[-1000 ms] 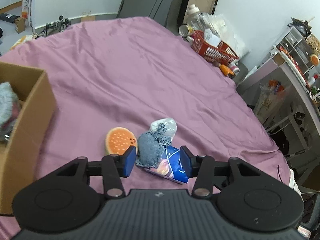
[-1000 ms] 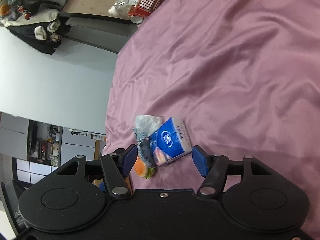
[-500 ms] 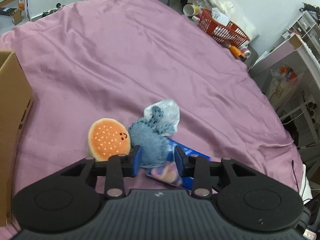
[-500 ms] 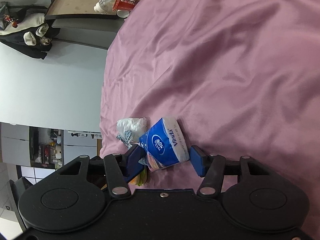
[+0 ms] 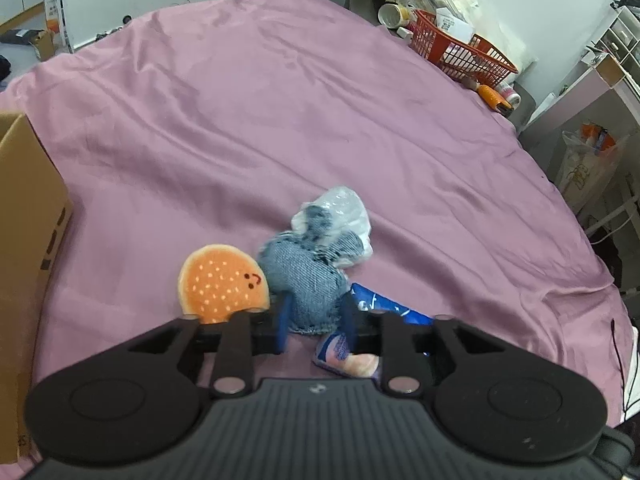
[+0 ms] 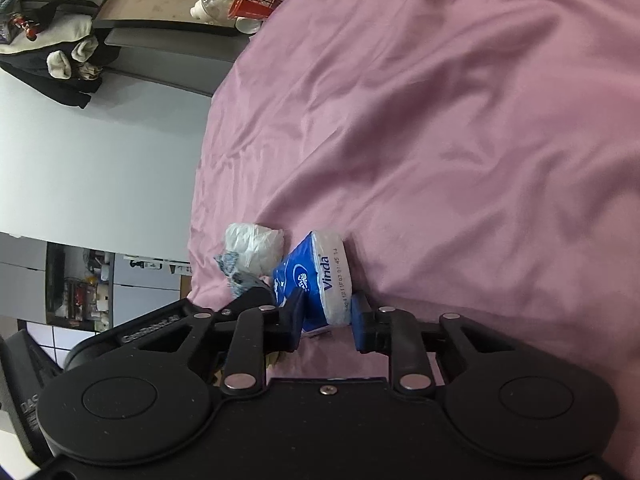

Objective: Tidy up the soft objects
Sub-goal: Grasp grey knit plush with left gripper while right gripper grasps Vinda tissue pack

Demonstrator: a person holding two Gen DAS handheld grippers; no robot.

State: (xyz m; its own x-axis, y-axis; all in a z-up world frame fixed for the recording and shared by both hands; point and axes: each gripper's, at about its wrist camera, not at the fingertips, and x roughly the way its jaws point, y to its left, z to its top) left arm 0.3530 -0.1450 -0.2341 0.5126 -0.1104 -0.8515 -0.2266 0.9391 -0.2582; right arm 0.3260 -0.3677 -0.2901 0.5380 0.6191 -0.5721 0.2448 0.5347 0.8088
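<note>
On the purple bedsheet [image 5: 280, 120] lie an orange burger plush [image 5: 222, 282], a blue denim pouch [image 5: 308, 276], a crumpled clear plastic bag [image 5: 344, 212] and a blue Vinda tissue pack [image 6: 320, 276]. My left gripper [image 5: 314, 316] is shut on the denim pouch. My right gripper [image 6: 326, 314] is shut on the tissue pack, which also shows in the left wrist view [image 5: 360, 344]. The plastic bag [image 6: 256, 242] lies just beyond the pack in the right wrist view.
A cardboard box [image 5: 24, 240] stands at the left, close to the burger plush. A red basket [image 5: 460, 54] with bottles and clutter sits at the bed's far edge. Shelves and bags stand off the right side of the bed.
Both grippers moved forward and closed: the left onto the denim pouch, the right onto the tissue pack, which has tipped up between its jaws.
</note>
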